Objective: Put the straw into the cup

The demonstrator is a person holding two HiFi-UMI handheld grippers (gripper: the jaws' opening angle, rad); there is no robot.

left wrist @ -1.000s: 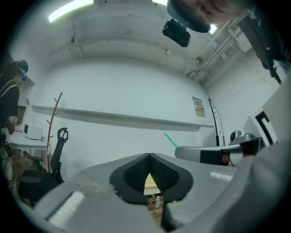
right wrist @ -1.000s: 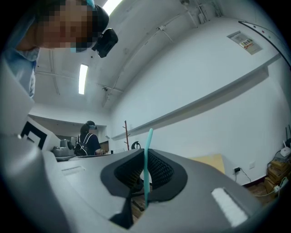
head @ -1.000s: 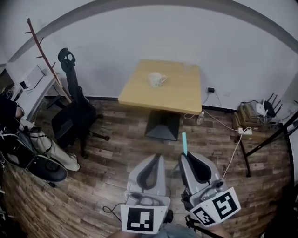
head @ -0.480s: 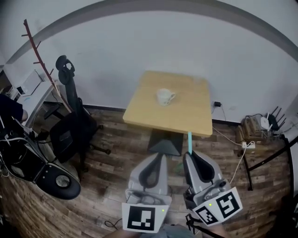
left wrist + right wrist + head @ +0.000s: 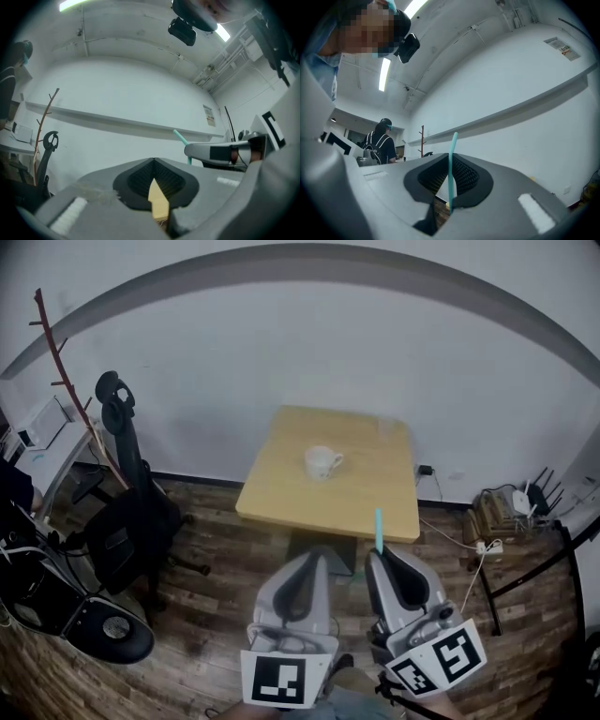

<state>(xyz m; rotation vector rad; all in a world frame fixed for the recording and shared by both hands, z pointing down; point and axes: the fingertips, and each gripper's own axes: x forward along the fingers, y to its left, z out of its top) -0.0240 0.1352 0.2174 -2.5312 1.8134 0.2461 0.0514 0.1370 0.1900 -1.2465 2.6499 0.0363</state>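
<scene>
Now right gripper (image 5: pixel 380 559) grips teal straw (image 5: pixel 378 526); wall label (image 5: pixel 562 48) illegible.

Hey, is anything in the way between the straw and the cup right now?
Nothing visible is. The right hand-held gripper holds the straw upright, out in front of the table. The cup stands alone on it, mouth up, with only bare tabletop on the near side.

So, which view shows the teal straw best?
The right gripper view: the straw stands upright, clamped between the jaws of the right gripper. The head view shows only its tip above that gripper; the left gripper view shows only its upper part, small and off to the side.
</scene>
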